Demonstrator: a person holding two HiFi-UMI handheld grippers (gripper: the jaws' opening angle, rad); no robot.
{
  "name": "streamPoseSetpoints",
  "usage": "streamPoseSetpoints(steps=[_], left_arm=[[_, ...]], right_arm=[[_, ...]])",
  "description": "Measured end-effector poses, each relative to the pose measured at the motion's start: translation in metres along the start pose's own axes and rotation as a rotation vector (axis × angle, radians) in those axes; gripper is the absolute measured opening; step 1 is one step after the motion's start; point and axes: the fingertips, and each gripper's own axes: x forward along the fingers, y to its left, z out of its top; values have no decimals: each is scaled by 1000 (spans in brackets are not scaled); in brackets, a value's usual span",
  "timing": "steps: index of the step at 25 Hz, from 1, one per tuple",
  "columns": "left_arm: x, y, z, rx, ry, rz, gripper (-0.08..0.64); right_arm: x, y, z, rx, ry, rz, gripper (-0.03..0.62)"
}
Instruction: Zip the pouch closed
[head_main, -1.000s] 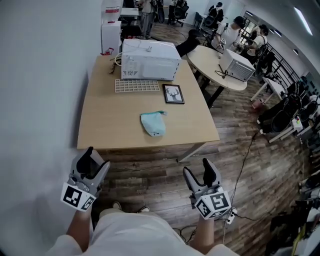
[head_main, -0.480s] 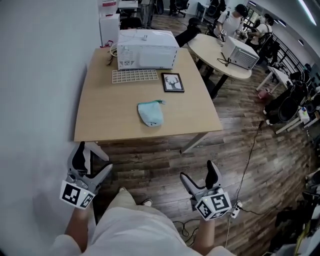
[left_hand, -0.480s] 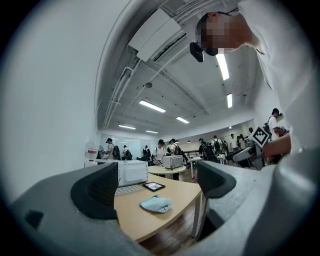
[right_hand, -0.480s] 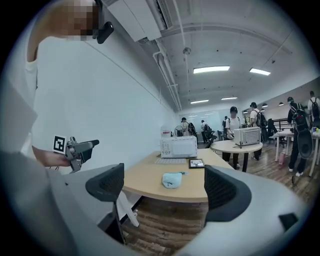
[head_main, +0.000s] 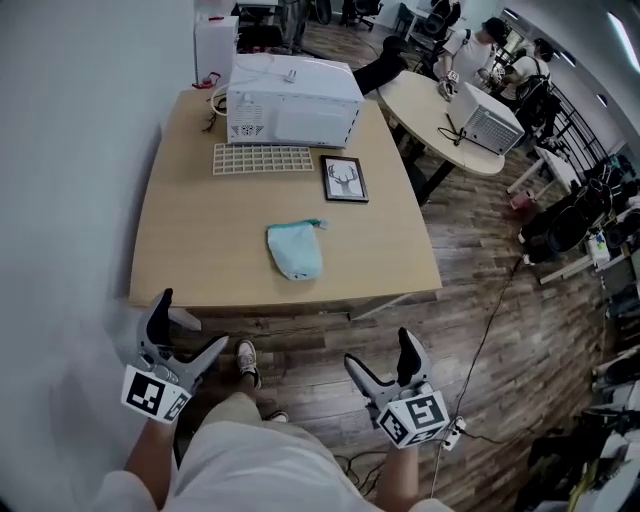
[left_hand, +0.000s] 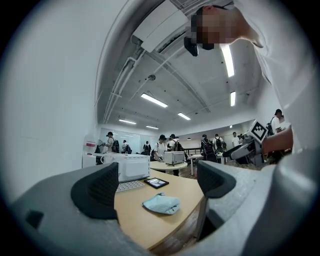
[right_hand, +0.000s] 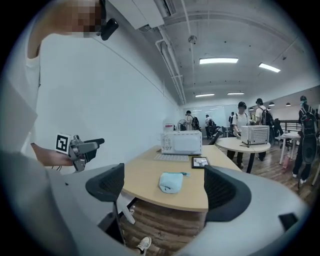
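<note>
Pouch (head_main: 295, 250) first: it lies flat on the table (head_main: 180, 240) near the front edge, at about my 12 o'clock, and nothing touches it. It's a little teal thing, with what looks like the zip pull (head_main: 320, 224) poking out at its 1 o'clock corner. I can't tell from here how much of the zip is undone. A picture frame (head_main: 345, 180) sits just past it at its 1 o'clock, and a white microwave (head_main: 295, 100) stands further back at 12.

My left gripper (head_main: 192, 322) hangs at 7 o'clock and my right gripper (head_main: 380, 350) at 5, both off the table over the floor and well apart from the pouch. Both sets of jaws have just been opening and now stand spread wide, with nothing between them.

So the step in hand is the reach-in. My plan is that the left pins the cloth at the end away from the pull, and the right goes for the pull itself. Soft cloth will likely bunch if I only drag the tab — one side has to keep it taut. I'd come in low over the front edge and sort out which end is which before either closes. The tab looks tiny, so a square pinch matters.
</note>
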Motion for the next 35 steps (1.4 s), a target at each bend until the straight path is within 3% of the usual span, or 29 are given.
streamPoseSetpoints(steps=[7, 12, 17, 24, 29, 35], left_arm=[[76, 75, -9, -46, -38, -1, 485], [122, 113, -17, -62, -64, -52, 485], [139, 137, -36, -91, -35, -59, 485], [160, 140, -58, -127, 16, -53, 485], [177, 137, -57, -127, 37, -22, 485], [199, 128, -58, -133, 69, 4, 485]], right_arm=[[110, -16, 41, -101, 96, 27, 477], [166, -25, 62, -133, 127, 15, 476], [201, -33, 51, -117, 181, 20, 476], [237, -52, 21, -96, 272, 66, 476], [257, -77, -3, -156, 326, 93, 467], [292, -116, -44, -221, 413, 127, 398]])
